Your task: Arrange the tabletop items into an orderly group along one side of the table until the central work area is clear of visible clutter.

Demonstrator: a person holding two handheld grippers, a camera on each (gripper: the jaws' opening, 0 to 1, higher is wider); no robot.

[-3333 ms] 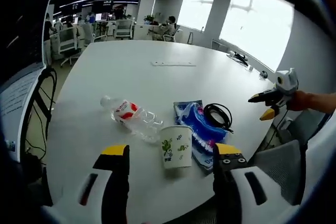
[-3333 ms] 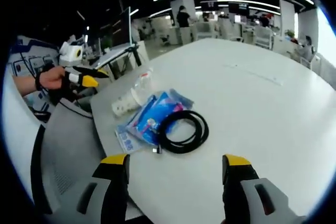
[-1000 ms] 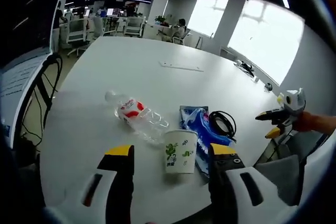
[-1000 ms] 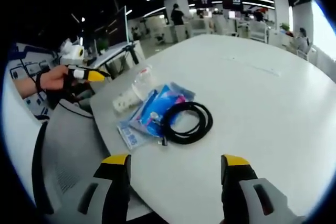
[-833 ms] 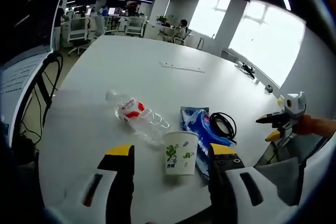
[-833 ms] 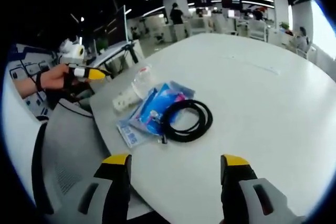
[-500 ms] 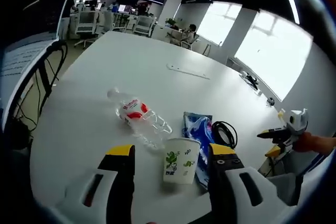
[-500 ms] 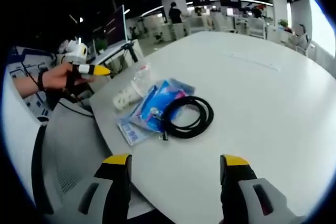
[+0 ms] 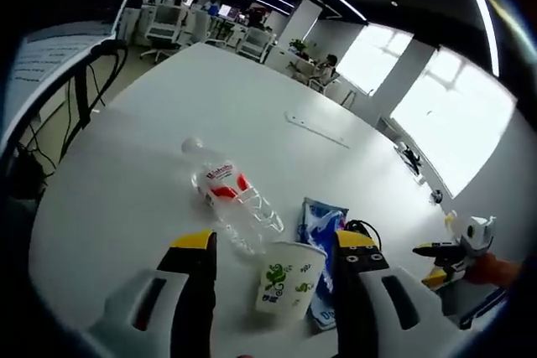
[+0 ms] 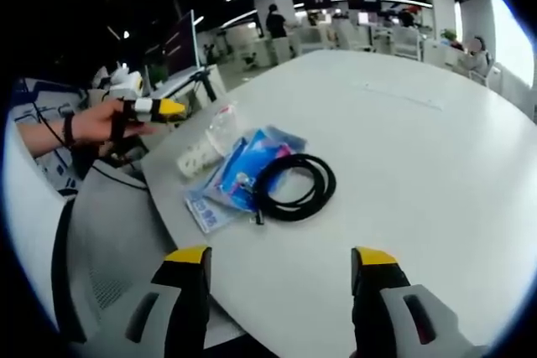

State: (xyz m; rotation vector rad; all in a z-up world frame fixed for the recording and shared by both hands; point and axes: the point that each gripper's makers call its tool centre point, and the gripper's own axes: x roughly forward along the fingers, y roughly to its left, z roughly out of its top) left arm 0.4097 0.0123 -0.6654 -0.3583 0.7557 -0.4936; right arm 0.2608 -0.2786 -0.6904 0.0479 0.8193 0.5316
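Table [image 9: 168,148]: a large white round-edged table is seen, set in an open office; its middle and far parts are bare.
Clutter: all items are gathered near one edge of the table, the edge closest to the person.
Paper cup [image 9: 288,278]: a white cup with green print is stood upright close to the table edge, seen between the left gripper's jaws but not touched by them.
Water bottle [image 9: 231,203]: a clear plastic bottle with a red and white label is laid on its side just beside the cup, cap pointed toward the table's middle.
Blue packet [image 10: 239,178]: a blue plastic packet is laid flat next to the cup, one end at the table edge.
Black cable [image 10: 294,188]: a coiled cable is rested partly on the packet, partly on the table.
White strip [image 9: 316,129]: a thin flat strip is laid alone, well apart from the clutter, toward the far side.
Left gripper [image 9: 275,245]: jaws are held wide apart above the table edge, nothing gripped.
Right gripper [image 10: 279,256]: jaws are spread wide over the table edge near the cable, nothing held.
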